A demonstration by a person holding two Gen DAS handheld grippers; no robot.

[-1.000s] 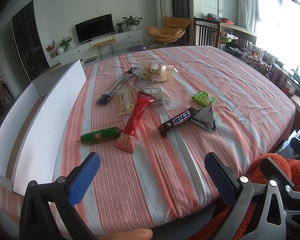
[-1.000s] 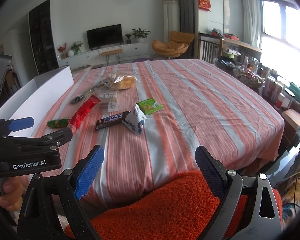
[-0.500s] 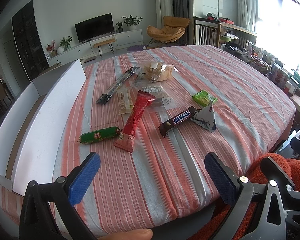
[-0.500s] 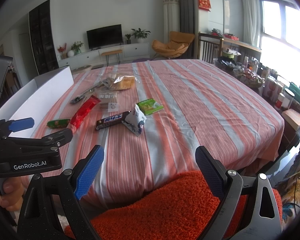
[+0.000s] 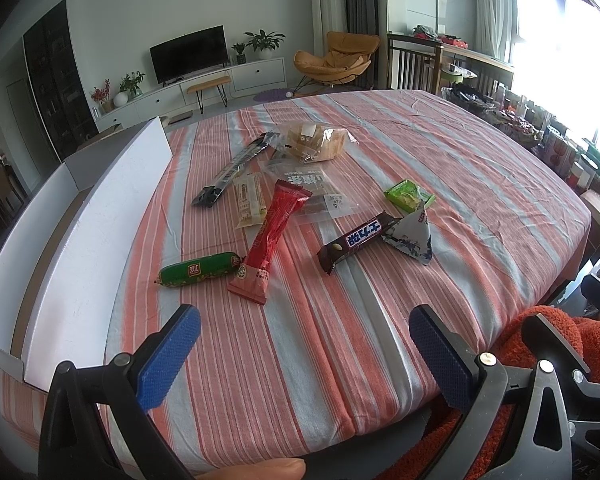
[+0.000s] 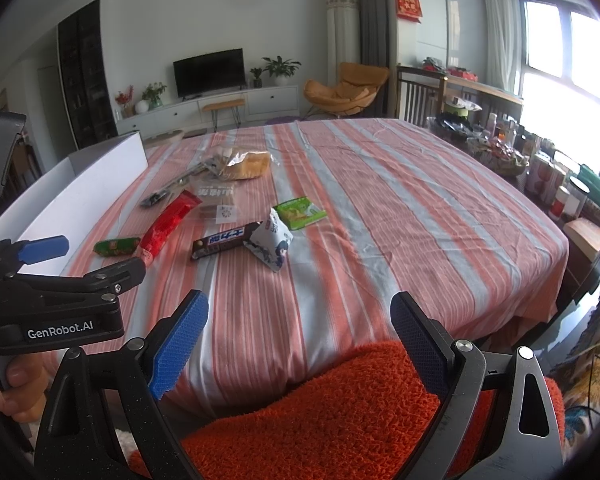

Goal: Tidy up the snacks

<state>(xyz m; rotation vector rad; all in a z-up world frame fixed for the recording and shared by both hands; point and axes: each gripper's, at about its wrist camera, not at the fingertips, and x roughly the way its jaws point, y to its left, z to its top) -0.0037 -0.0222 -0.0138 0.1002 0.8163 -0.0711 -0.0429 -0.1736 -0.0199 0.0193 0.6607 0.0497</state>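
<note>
A: The striped table (image 5: pixel 440 184) is seen, a white box (image 5: pixel 100 216) set along its left edge.

B: Snacks are scattered mid-table: red packet (image 5: pixel 274 236), chocolate bar (image 5: pixel 358 242), green sausage (image 5: pixel 198 274).

A: Left gripper (image 5: pixel 304 354) and right gripper (image 6: pixel 298 338) are held spread wide, empty, above the near edge.

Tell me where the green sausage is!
In the left wrist view the green sausage lies on the striped tablecloth, near the front left of the snack pile. It sits between the white box and the bottom end of the long red packet.
</note>
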